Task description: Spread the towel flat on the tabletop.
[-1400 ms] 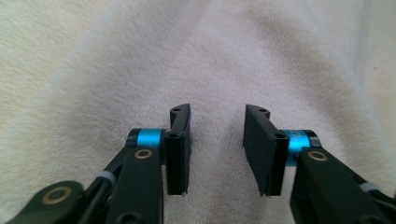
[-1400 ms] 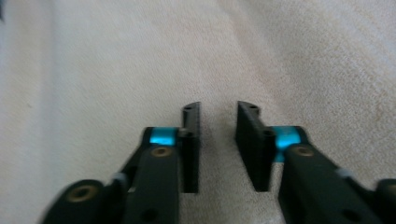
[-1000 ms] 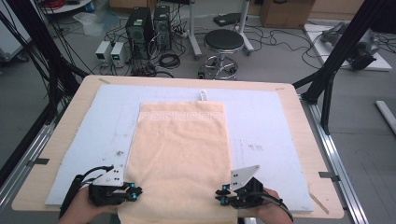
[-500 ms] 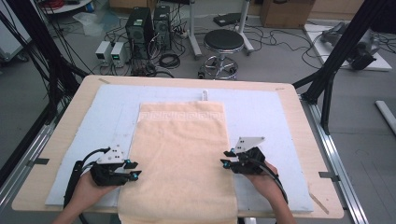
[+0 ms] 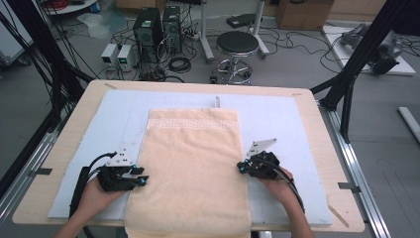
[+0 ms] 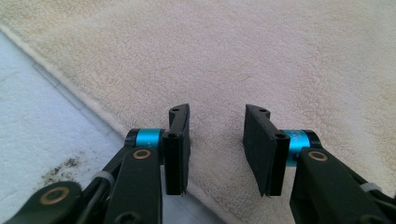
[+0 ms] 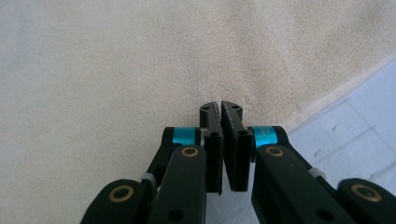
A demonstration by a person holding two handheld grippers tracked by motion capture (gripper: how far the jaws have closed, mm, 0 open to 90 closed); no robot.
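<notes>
On one towel point(image 5: 190, 168), two hand-held grippers, right point(image 5: 241, 167) seemingly pinching.

Behind my desk point(image 5: 322, 148) I see a round black stool point(image 5: 237, 43) on a chrome base, standing on the grey floor point(image 5: 297, 64). Left of it, two dark computer towers point(image 5: 157, 25) side by side, with two small white boxes point(image 5: 118, 53) just beside them and loose cables point(image 5: 181, 63) coiled around. A cardboard box point(image 5: 302, 12) sits far back at right. Black frame struts point(image 5: 361, 59) cross the right side. Pale blue mat point(image 5: 277, 114) covers the wooden desk top; a small white clip-like piece point(image 5: 216, 101) lies on it at the far side.
</notes>
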